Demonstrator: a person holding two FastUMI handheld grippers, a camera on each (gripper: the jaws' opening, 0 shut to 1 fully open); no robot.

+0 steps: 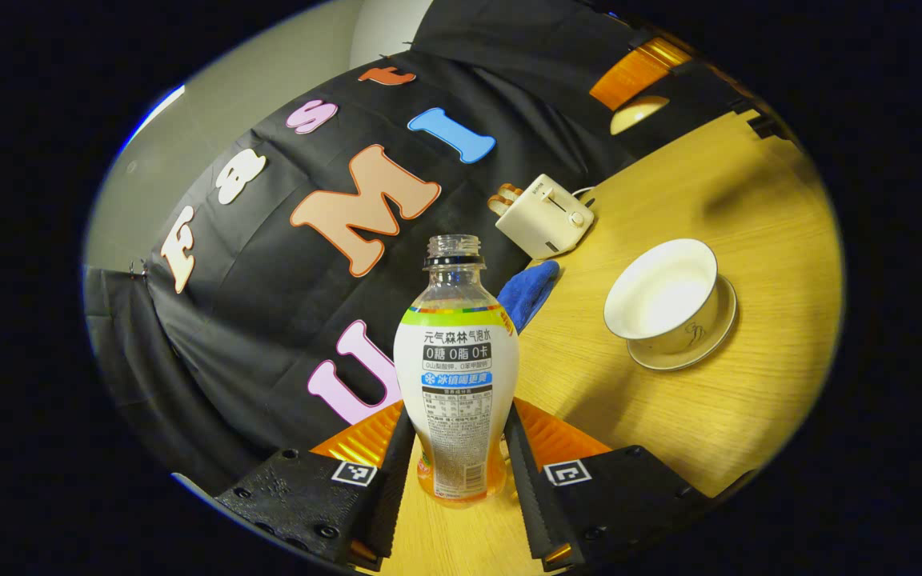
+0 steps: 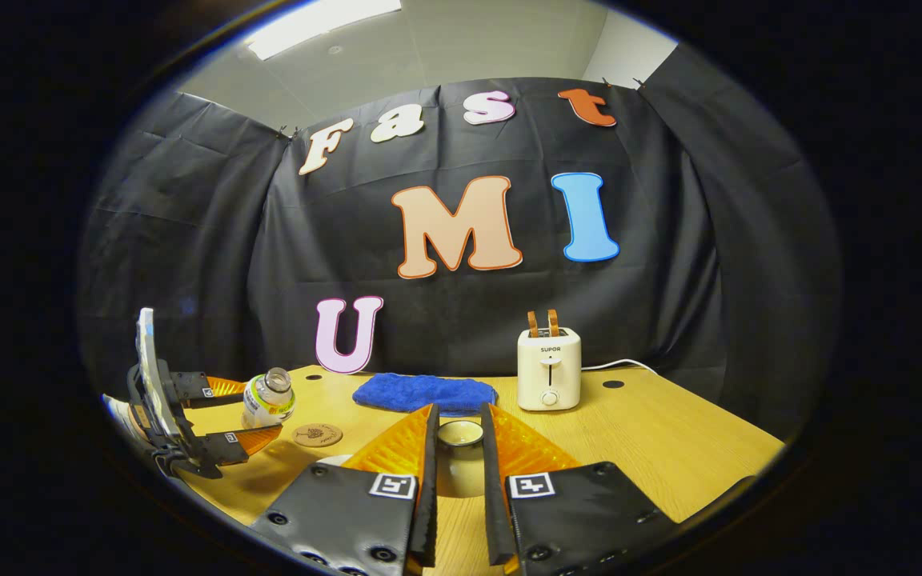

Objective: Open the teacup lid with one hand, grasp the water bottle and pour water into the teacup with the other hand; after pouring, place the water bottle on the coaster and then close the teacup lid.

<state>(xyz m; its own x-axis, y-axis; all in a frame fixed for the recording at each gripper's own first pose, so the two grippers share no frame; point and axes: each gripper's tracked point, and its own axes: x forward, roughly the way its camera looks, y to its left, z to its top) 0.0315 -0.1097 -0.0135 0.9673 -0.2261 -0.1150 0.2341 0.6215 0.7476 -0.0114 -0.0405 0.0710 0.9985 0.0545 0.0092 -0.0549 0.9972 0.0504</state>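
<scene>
Hiding its own knob, the teacup lid sits pinched in the right gripper. The tilted left gripper clamps the uncapped water bottle near the open teacup.

Coaster motif too small; teacup body hidden between right hand-held gripper fingers.

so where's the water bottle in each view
left gripper view: the water bottle stands bottom centre, uncapped, between that claw's fingers.
right gripper view: it sits far left, tilted, held in the other claw, beside the coaster.
shared landmark: the toaster, behind the bottle to its right.
</scene>
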